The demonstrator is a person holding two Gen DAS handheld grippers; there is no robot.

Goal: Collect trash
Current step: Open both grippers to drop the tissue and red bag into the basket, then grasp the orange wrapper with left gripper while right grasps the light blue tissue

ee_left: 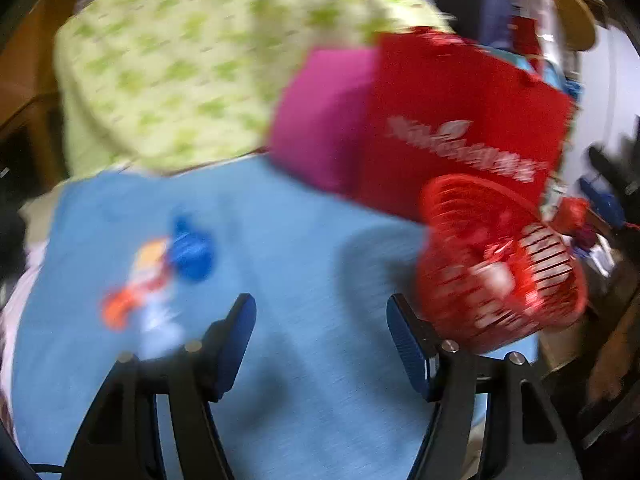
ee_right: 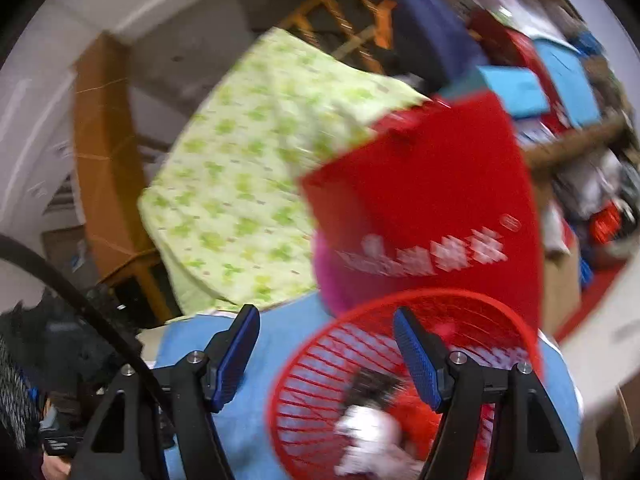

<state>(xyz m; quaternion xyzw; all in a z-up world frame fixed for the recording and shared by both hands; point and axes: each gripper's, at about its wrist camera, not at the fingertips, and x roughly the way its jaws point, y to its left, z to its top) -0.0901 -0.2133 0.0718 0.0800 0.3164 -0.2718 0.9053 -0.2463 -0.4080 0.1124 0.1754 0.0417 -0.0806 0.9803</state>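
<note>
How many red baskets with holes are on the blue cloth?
1. The red basket sits on the blue cloth, just in front of the red bag, with something white inside. Another could be hidden behind the bag or in the blur.

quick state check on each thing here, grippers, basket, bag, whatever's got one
left gripper: open, nothing between the blue pads
right gripper: open, nothing gripped, above the basket
red plastic mesh basket: on the blue cloth, holds crumpled white and dark scraps
red paper bag with white lettering: upright behind the basket
blue cloth: spread flat
small blue, orange and white litter: lying loose on the cloth, too blurred to identify
</note>
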